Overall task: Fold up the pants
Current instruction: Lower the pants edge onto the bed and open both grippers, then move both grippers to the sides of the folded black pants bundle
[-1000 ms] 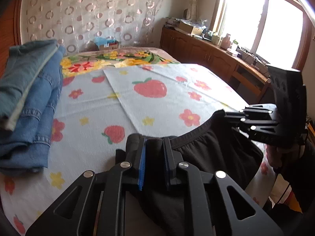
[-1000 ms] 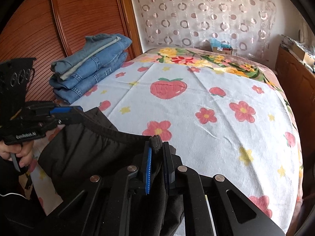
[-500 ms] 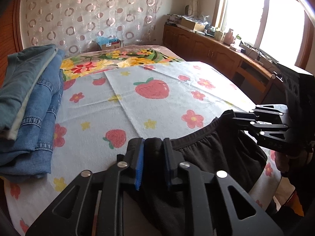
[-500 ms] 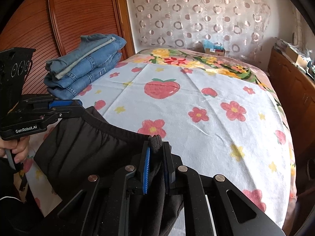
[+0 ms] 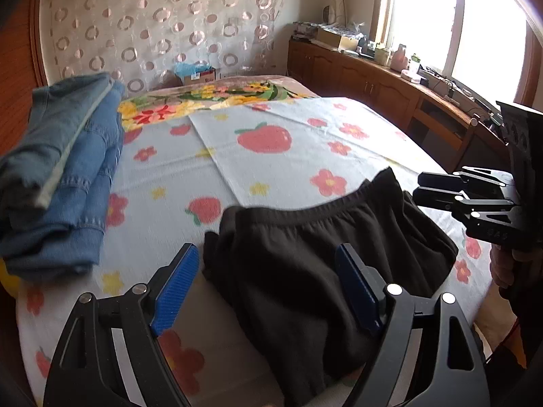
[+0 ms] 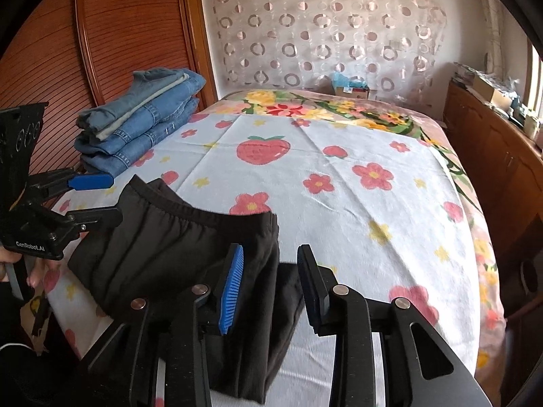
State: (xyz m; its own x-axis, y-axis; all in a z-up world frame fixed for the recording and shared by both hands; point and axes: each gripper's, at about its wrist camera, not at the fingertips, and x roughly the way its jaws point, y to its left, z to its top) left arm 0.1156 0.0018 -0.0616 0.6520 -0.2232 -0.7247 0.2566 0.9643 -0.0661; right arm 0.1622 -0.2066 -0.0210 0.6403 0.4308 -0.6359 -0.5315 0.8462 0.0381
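Half a second ago both of our grippers were pinched on the waistband of the black pants (image 5: pixel 325 254); since then we have let go, and the garment now lies on the near edge of the bed (image 6: pixel 339 183) with its elastic waistband toward the middle of the sheet and the rest trailing off the near side. Our left gripper (image 5: pixel 268 281) stands with its jaws wide apart just above the left corner of the waistband, touching nothing that we can make out, and our right gripper (image 6: pixel 269 278) is likewise spread, its blue pad beside the right corner of the cloth without clamping it. We judge that the waistband was laid down first so the fabric has a flat, anchored edge on the sheet, which leaves us free to reach for the legs and draw them up for the fold. The pants look bunched and doubled on the right side, so some smoothing will probably be needed. As for containers, none holds anything that belongs to the task: the stack of folded jeans (image 6: pixel 142 125) sits directly on the far left corner of the bed, and a small cardboard box (image 6: pixel 351 90) beyond the bed holds something blue that we cannot identify.
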